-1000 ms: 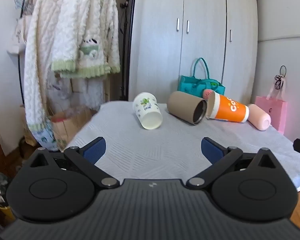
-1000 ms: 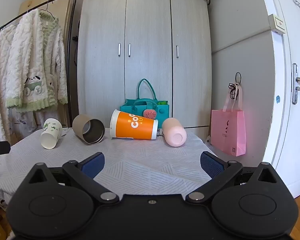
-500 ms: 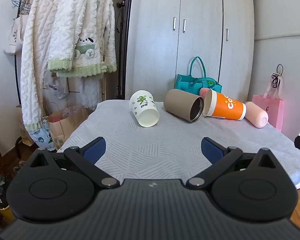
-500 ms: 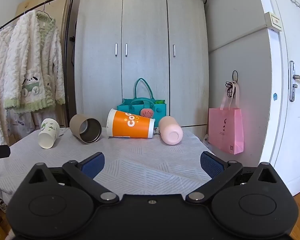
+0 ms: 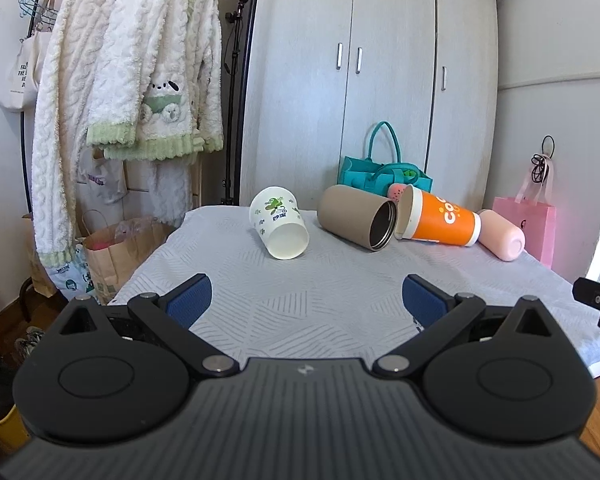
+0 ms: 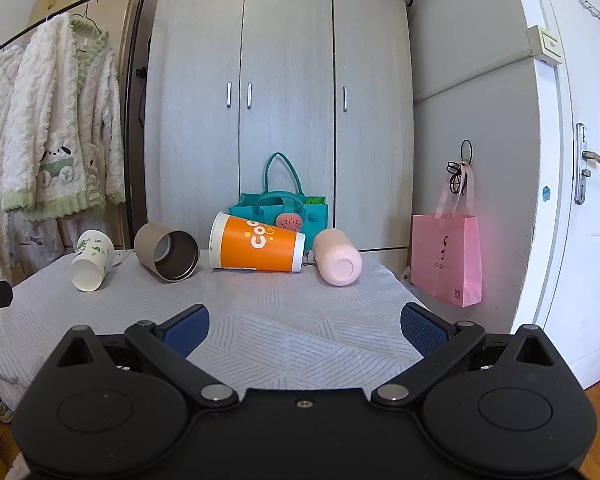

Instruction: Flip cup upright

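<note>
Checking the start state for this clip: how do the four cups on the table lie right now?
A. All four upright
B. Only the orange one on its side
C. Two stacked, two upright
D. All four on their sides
D: the white printed cup, brown tumbler, orange cup and pink cup all lie on their sides on the table, none stacked or standing.

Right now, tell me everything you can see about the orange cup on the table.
The orange cup is a tall tapered cup, apparently paper, with an orange body, white lettering and white bands at both ends. It lies on its side on the grey patterned tablecloth, wide mouth toward the tan tumbler, narrow base beside the pink bottle. Whether it touches either neighbour is unclear. A teal bag stands behind it. Neither tool touches it.
</note>
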`<state>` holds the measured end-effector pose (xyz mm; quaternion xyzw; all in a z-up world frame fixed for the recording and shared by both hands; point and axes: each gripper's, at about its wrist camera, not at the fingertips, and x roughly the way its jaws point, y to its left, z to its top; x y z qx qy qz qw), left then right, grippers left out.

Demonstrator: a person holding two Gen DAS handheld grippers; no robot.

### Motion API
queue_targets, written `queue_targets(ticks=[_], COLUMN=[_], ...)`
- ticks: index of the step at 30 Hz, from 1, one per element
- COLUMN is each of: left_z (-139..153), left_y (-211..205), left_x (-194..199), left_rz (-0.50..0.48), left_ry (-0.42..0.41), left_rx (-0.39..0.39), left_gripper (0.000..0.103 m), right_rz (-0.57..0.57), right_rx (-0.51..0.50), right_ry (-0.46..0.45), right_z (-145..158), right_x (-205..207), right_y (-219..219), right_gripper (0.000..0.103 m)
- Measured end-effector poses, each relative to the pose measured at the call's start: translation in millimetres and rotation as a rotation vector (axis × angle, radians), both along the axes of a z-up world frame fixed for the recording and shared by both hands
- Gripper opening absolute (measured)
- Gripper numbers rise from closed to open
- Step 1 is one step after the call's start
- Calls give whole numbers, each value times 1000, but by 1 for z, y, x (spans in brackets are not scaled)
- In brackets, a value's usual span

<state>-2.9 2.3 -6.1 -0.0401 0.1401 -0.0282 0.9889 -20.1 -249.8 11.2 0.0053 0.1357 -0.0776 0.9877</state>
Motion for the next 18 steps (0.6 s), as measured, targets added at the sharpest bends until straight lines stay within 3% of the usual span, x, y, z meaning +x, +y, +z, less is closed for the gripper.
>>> queue_targets(ticks=[18], left_z=[-6], left_y=[2], left_x=[-2], left_rz=[18], left_ry=[-19], left_rx=[11], left_gripper=[103], right_rz=[24], right_rx=[0], right_ry=[12], right_z=[-3], right_x=[4], right_y=[4], right_gripper=[103])
